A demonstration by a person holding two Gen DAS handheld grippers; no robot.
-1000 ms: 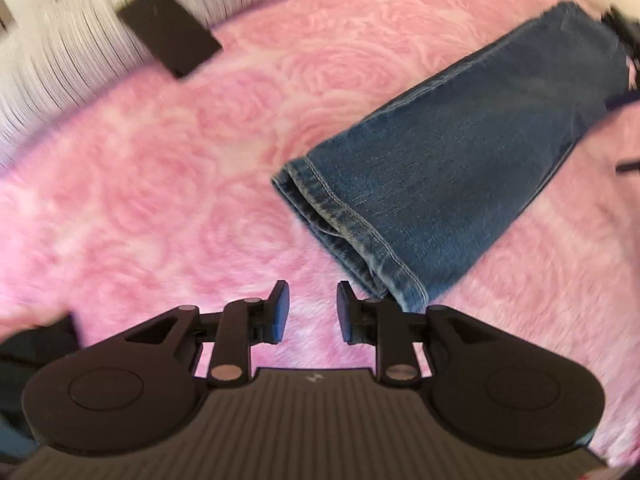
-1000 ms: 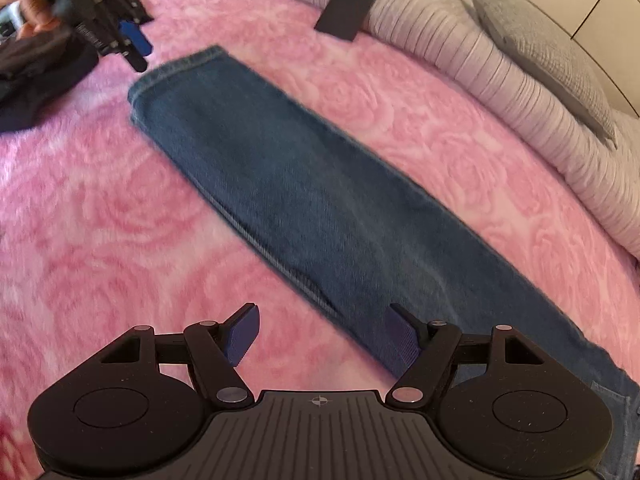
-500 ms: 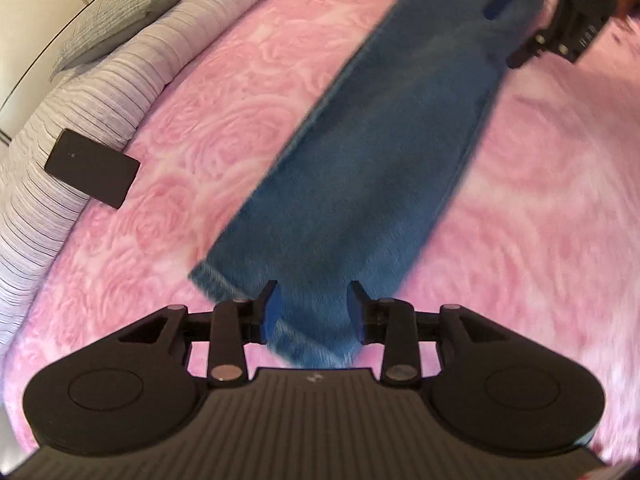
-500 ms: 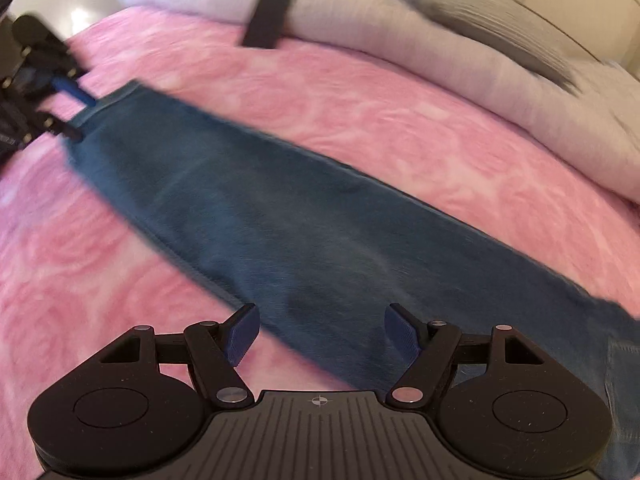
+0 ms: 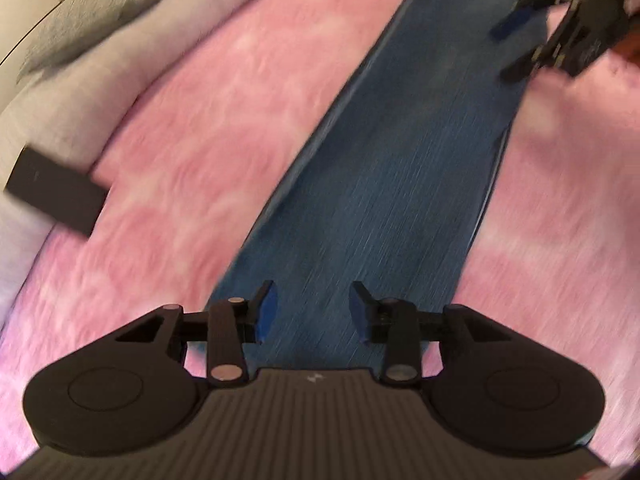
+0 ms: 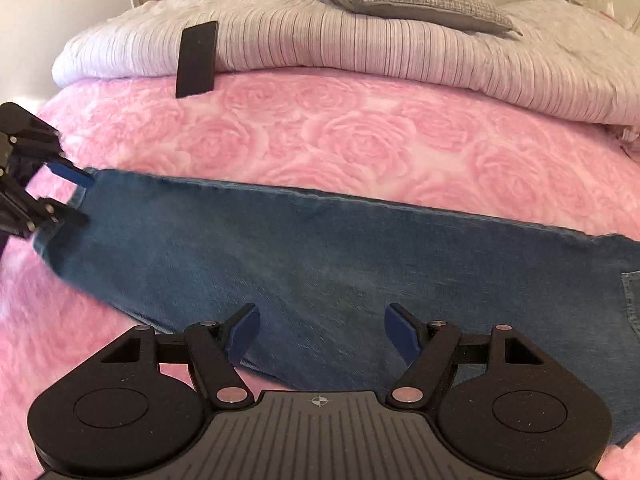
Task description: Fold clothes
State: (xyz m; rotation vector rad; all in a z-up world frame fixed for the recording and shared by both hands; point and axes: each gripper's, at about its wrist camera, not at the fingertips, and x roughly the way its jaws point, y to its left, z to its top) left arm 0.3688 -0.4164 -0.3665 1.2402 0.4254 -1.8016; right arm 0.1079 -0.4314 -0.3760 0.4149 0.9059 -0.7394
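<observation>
Pink rose blanket (image 6: 360,136) covers the bed, and the jeans (image 6: 320,248) lie flat along it, doubled lengthwise. Left gripper (image 5: 312,312) hovers parted at the hem, right gripper (image 6: 320,332) spread empty mid-leg, likely placed to fold them across.

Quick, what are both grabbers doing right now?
Left gripper: open, holding nothing, over the jeans.
Right gripper: open, holding nothing, over the jeans.
</observation>
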